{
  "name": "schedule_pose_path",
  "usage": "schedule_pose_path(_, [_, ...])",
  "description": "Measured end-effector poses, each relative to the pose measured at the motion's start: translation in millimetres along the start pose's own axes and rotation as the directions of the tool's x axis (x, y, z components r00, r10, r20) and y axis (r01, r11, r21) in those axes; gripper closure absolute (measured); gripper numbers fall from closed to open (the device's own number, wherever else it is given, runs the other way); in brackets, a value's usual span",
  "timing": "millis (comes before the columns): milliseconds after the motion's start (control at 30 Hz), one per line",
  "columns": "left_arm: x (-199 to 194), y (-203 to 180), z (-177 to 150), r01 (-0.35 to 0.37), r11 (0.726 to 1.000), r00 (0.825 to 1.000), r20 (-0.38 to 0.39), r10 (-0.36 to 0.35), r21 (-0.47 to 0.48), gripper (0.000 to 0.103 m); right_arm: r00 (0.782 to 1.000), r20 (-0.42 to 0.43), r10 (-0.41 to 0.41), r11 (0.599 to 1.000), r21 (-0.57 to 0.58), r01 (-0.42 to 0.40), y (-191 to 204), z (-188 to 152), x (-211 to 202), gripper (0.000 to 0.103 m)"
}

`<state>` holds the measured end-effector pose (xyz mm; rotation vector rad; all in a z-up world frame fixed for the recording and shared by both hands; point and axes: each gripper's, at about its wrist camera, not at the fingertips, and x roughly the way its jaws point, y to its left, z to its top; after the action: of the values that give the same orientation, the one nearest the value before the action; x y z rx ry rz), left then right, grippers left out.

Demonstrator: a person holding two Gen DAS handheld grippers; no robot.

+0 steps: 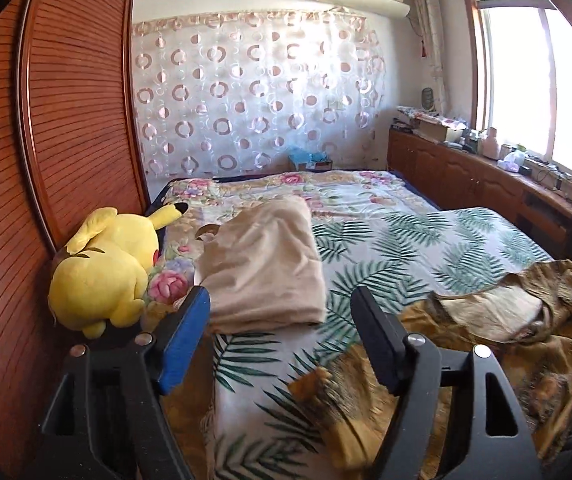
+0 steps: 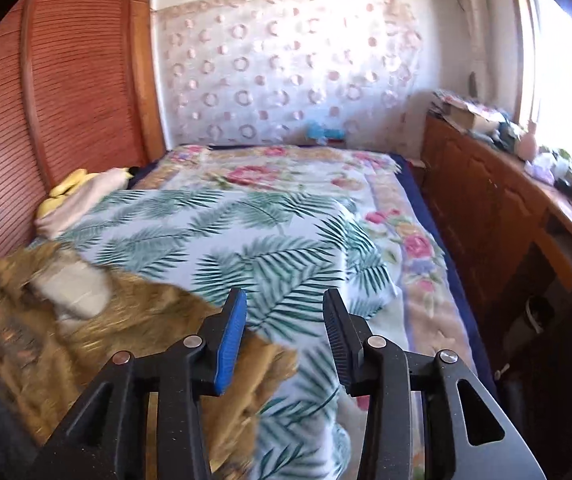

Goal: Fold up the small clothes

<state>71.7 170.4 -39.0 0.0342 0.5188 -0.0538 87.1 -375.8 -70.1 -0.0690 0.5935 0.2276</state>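
You held both the left gripper [image 1: 280, 312] and right gripper [image 2: 284, 320] open and empty above the crumpled golden-brown patterned garment [image 1: 505, 344] on the leaf-print bed [image 1: 385, 240].

The bed [image 1: 385, 216] carries a palm-leaf sheet [image 1: 405, 248], folded beige cloth [image 1: 266, 268], brown garment [image 1: 505, 340] and yellow plush [image 1: 102, 268].

**Two wrist fisheyes, low over the bed**

Left wrist view: close above the bed [image 1: 385, 240], tilted down, facing the curtained wall [image 1: 254, 92]. Right wrist view: same direction, further right, nearer the wooden cabinets [image 2: 481, 200]. Both share the bedspread, brown garment [image 1: 525, 320], wardrobe [image 1: 78, 100], window side.
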Motion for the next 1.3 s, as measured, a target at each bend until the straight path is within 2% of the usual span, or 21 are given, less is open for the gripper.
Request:
schedule_pose_path(133, [40.2,8.8,-11.4,-0.029,0.999,0.996,-0.087,0.030,0.015,0.029,0.995,-0.089,-0.035,0.999,0.004,0.036,-0.4,-1.0,40.5,0.062])
schedule_pose_path(300, [66.9,13.9,-35.7,-0.046,0.999,0.982,-0.181,0.050,0.026,0.029,0.987,-0.160,0.020,0.999,0.030,-0.016,7.7,-3.4,60.1,0.062])
schedule_pose_path(400, [71.4,16.2,-43.2,-0.023,1.000,0.974,-0.224,0.023,0.002,0.029,0.986,-0.151,0.071,0.997,0.014,-0.069,20.8,-2.3,51.3,0.062])
schedule_pose_path(567, [70.7,9.1,-40.3,0.005,1.000,0.971,-0.240,-0.006,-0.004,0.029,0.979,-0.163,0.124,0.990,-0.038,-0.132,40.9,-7.0,28.5,0.062])
schedule_pose_path(800, [73.7,-7.7,-43.4,0.048,0.999,0.959,-0.280,-0.039,0.023,0.029,0.975,-0.181,0.129,0.990,-0.041,-0.138,39.9,-20.5,16.8,0.061])
schedule_pose_path(900, [73.9,-12.2,-41.8,0.063,0.998,0.956,-0.290,-0.052,0.027,0.029,0.978,-0.173,0.118,0.991,-0.041,-0.127,33.1,-24.2,21.0,0.060])
schedule_pose_path(1067, [73.8,-18.6,-39.9,0.095,0.995,0.949,-0.305,-0.082,0.028,0.029,0.990,-0.130,0.049,0.999,-0.007,-0.050,22.3,-25.2,24.1,0.052])
schedule_pose_path(1200, [75.1,-21.0,-41.1,0.114,0.993,0.940,-0.325,-0.103,0.014,0.030,0.985,-0.170,-0.016,1.000,0.021,0.020,5.8,-24.2,32.5,0.052])
schedule_pose_path(1300, [74.4,-23.6,-42.3,0.117,0.993,0.937,-0.333,-0.105,0.015,0.031,0.983,-0.183,0.015,0.999,0.040,-0.008,2.8,-28.1,35.6,0.052])
